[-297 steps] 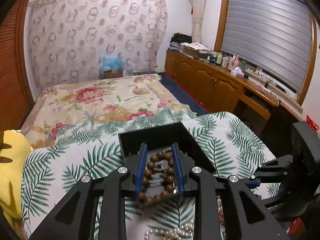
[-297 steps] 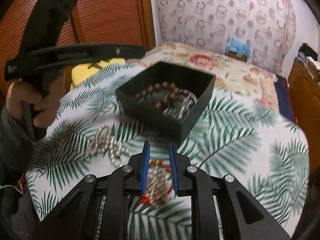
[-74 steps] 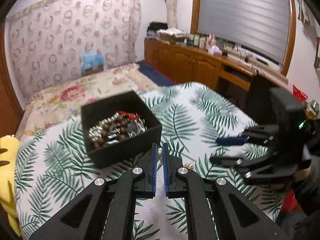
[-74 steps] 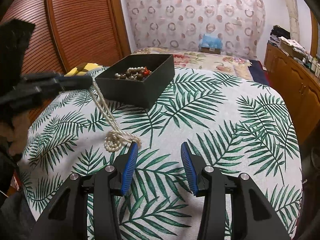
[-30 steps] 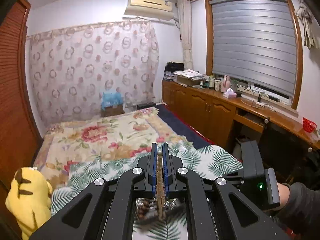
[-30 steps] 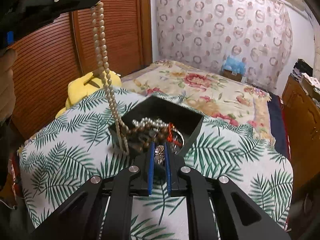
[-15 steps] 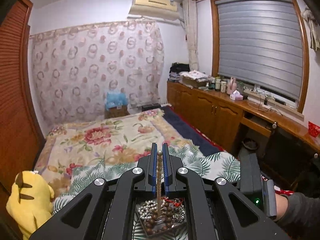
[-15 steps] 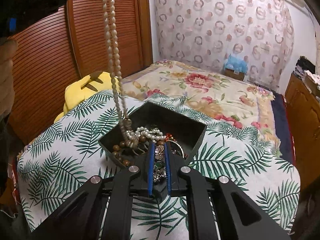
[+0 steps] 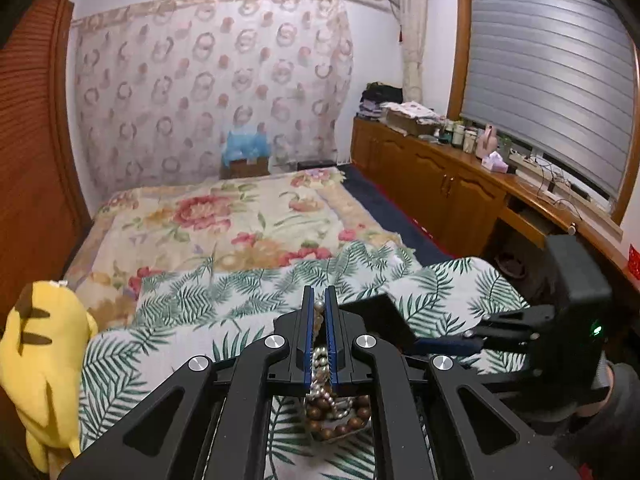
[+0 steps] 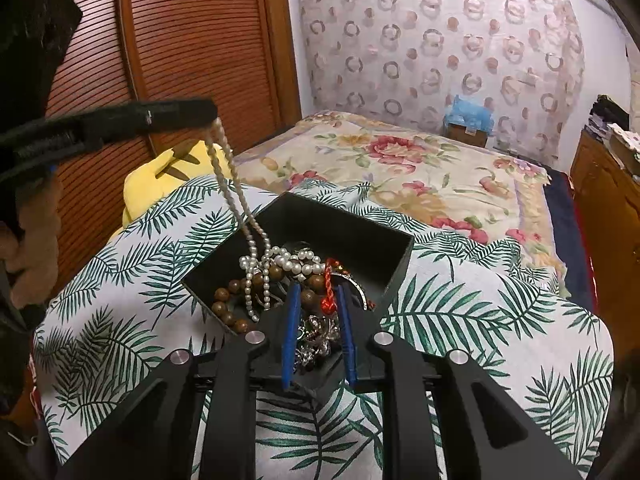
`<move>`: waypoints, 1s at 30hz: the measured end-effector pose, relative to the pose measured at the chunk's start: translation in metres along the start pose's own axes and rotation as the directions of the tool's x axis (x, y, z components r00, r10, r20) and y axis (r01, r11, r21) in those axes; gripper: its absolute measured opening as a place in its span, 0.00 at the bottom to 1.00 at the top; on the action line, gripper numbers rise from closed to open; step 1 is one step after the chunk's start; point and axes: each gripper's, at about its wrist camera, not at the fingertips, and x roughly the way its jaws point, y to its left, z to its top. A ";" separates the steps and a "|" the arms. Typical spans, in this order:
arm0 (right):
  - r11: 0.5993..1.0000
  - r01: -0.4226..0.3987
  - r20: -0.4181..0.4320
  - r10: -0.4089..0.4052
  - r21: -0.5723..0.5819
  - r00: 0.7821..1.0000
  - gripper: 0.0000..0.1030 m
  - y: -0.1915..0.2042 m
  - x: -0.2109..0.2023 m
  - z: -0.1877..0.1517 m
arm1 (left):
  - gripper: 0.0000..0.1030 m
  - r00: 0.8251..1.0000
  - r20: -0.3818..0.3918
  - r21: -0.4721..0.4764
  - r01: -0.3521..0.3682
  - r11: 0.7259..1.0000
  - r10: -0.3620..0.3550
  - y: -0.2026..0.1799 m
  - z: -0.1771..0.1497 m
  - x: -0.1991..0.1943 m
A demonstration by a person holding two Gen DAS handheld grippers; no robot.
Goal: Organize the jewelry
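A black jewelry box (image 10: 396,258) sits on the palm-leaf tablecloth (image 10: 480,320), holding brown bead bracelets (image 10: 224,304), a red cord, silver pieces and pearls. My left gripper (image 9: 319,308) is shut on the pearl necklace (image 10: 236,192), which hangs from its tips (image 10: 208,114) down into the box. In the left wrist view the pearls (image 9: 319,364) drop onto brown beads (image 9: 340,416) below. My right gripper (image 10: 318,296) is open over the box's near corner, empty, with silver jewelry showing between its fingers.
A yellow plush toy (image 9: 36,364) lies at the table's left edge. A floral bed (image 9: 224,220) stands beyond the table, wooden cabinets (image 9: 440,188) along the right wall and a slatted wooden door (image 10: 192,48) to the left.
My left gripper has come down, lowering more of the pearl necklace into the box. My right gripper has opened from shut, staying at the box's near corner.
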 end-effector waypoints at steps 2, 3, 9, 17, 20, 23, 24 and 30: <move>1.000 0.004 0.004 -0.004 0.004 1.000 0.20 0.001 -0.003 -0.002 | 0.04 1.000 -0.010 -0.007 -0.002 1.000 0.002 0.001 -0.005 0.002; 1.000 0.006 0.007 -0.006 0.006 1.000 0.20 0.001 -0.005 -0.003 | 0.04 1.000 -0.014 -0.010 -0.002 1.000 0.002 0.002 -0.007 0.004; 0.999 0.029 0.033 -0.030 0.025 0.999 0.20 0.001 -0.018 -0.008 | 0.05 0.999 -0.033 -0.020 -0.020 1.000 0.019 0.001 -0.016 0.005; 0.997 0.066 0.063 -0.069 0.045 0.996 0.20 0.006 -0.037 -0.019 | 0.23 0.998 -0.046 -0.035 -0.044 0.998 0.042 -0.003 -0.031 -0.004; 0.995 0.078 0.073 -0.082 0.054 0.994 0.20 0.010 -0.044 -0.024 | 0.34 0.998 -0.046 -0.045 -0.054 0.997 0.052 -0.004 -0.038 -0.012; 0.994 0.092 0.083 -0.097 0.061 0.992 0.20 0.015 -0.050 -0.029 | 0.62 0.996 -0.035 -0.047 -0.081 0.996 0.079 -0.005 -0.046 -0.021; 0.992 0.106 0.088 -0.111 0.066 0.990 0.21 0.017 -0.053 -0.031 | 0.73 0.996 -0.032 -0.049 -0.091 0.995 0.089 -0.005 -0.049 -0.024; 0.983 0.143 0.114 -0.157 0.116 0.981 0.54 0.026 -0.070 -0.042 | 0.92 0.991 -0.017 -0.056 -0.136 0.989 0.136 -0.008 -0.063 -0.042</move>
